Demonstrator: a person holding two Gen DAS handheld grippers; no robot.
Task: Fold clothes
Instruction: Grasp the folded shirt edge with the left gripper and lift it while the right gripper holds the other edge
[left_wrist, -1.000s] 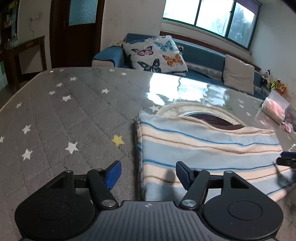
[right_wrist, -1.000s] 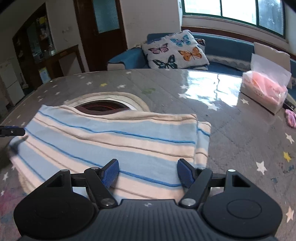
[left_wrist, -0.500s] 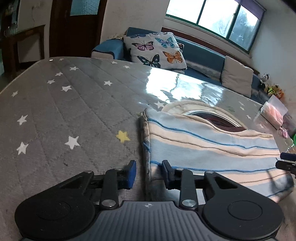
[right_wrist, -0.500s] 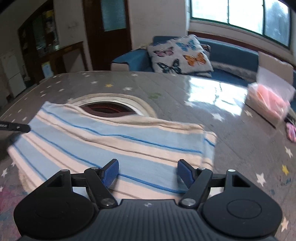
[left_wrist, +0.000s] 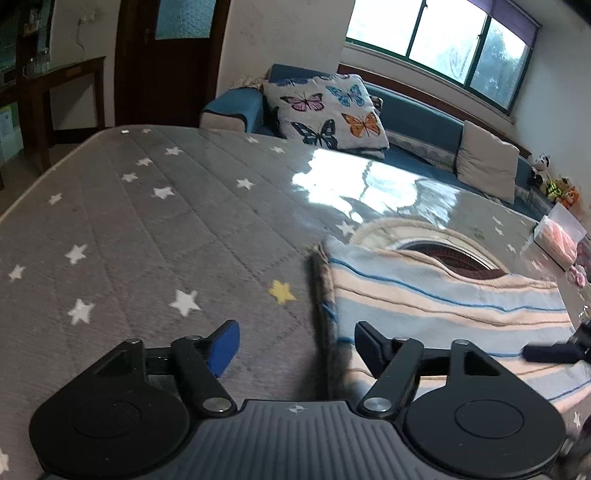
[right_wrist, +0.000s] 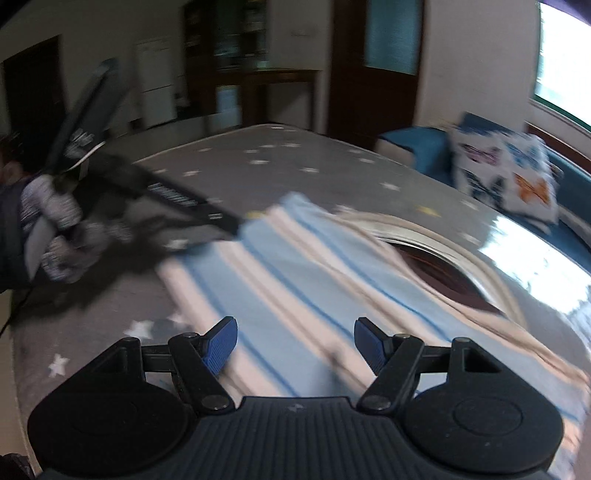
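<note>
A folded garment (left_wrist: 443, 310) with light blue and cream stripes lies on the grey star-patterned table (left_wrist: 147, 236). My left gripper (left_wrist: 295, 345) is open and empty, with the garment's left edge between its jaws' line. My right gripper (right_wrist: 293, 343) is open and empty above the garment (right_wrist: 314, 280); this view is blurred by motion. A fingertip (left_wrist: 546, 353) of the right gripper shows at the right in the left wrist view. The left gripper's finger (right_wrist: 177, 199), held by a gloved hand, reaches the garment's far corner in the right wrist view.
A round woven mat with a dark centre (left_wrist: 450, 251) lies partly under the garment. A tissue box (left_wrist: 561, 240) stands at the table's right edge. A blue sofa with a butterfly cushion (left_wrist: 325, 110) lies beyond the table.
My left gripper narrowed half a second ago and has opened wide again. My right gripper has swung sharply to the left and now faces the left hand; it stayed open.
</note>
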